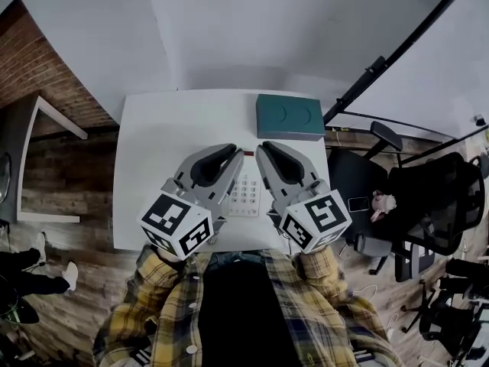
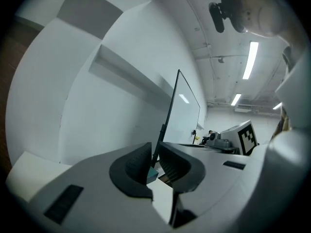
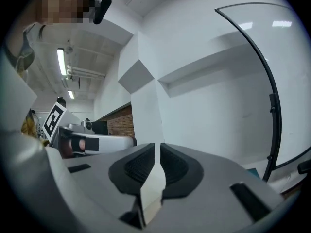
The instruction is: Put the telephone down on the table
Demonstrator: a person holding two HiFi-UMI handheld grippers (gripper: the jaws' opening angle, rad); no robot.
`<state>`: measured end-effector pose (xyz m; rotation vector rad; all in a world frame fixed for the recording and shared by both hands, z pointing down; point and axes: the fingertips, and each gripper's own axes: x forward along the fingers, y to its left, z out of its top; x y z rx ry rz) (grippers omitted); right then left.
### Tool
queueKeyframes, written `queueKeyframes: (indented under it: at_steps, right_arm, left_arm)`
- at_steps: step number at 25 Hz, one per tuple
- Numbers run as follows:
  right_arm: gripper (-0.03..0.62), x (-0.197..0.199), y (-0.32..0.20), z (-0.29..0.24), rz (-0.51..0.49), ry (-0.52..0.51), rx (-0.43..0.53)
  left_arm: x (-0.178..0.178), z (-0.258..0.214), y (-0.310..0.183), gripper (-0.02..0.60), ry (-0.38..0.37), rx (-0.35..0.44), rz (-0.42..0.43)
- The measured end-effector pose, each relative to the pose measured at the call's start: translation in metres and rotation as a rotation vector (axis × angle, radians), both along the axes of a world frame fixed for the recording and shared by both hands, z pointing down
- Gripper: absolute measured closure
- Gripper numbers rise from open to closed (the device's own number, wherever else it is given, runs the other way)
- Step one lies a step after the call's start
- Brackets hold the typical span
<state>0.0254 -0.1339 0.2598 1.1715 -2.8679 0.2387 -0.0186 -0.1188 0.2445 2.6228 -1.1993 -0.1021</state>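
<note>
- Left gripper (image 1: 228, 156) is held level over the white table (image 1: 153, 144), its jaws drawn together on nothing.
- Right gripper (image 1: 265, 151) sits alongside, level too, its jaws together and empty.
- Telephone (image 1: 245, 196) lies flat on the table between them.

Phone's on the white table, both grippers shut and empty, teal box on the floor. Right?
No: the teal box sits on the table, far edge, as the head view shows. The phone is down; left gripper and right gripper are shut, empty.
</note>
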Motion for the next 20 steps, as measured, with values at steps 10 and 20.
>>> queueKeyframes:
  at_steps: [10,20]
  right_arm:
    - [0.565,-0.006,0.004,-0.006,0.005,0.012,0.037]
    - [0.569,-0.008,0.011,-0.002,-0.026,0.041,0.008]
  left_arm:
    - [-0.002,-0.009,0.014,0.557,0.000,0.080,-0.020]
    - [-0.002,-0.009,0.013,0.566,0.001,0.074,-0.027]
